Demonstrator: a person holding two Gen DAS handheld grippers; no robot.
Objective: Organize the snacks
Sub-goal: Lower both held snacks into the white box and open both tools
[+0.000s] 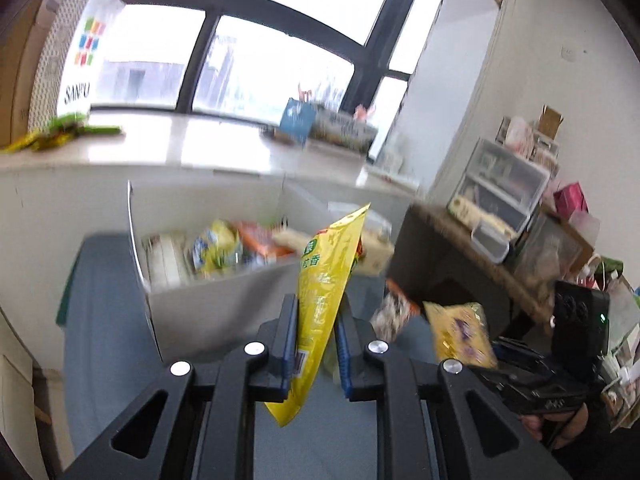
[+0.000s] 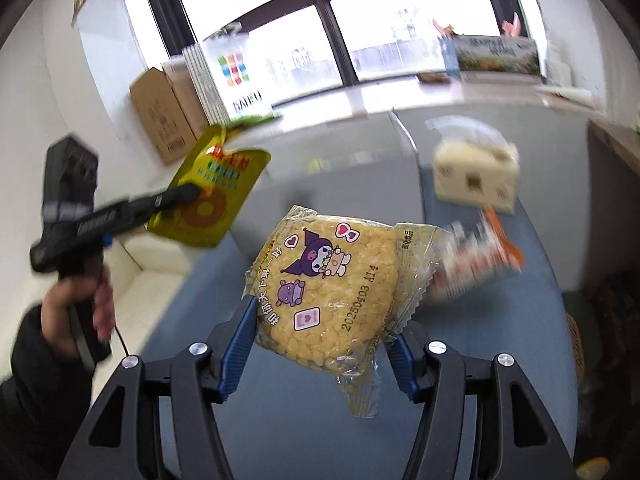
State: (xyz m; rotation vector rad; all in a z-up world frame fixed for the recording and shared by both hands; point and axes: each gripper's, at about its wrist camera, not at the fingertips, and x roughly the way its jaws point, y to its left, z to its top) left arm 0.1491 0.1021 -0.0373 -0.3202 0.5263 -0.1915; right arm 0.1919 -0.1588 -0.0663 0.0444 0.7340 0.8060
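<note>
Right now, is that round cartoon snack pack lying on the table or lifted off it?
Lifted: the right gripper holds the pack above the blue table.

Blue table (image 2: 500,340) with orange-white packet (image 2: 476,256)

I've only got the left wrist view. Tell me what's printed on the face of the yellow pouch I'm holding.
Observer: From the right wrist view, the yellow pouch shows an orange ring picture under green and red label text; the left gripper is clamped over its edge.
Operator: Report what the right gripper has.
Observer: The right gripper is shut on a clear-wrapped puffed rice cake printed with purple cartoon characters.
Operator: Say what else lies on the blue table near it.
Observer: A blurred orange and white packet lies on the blue table beside a cream carton.
</note>
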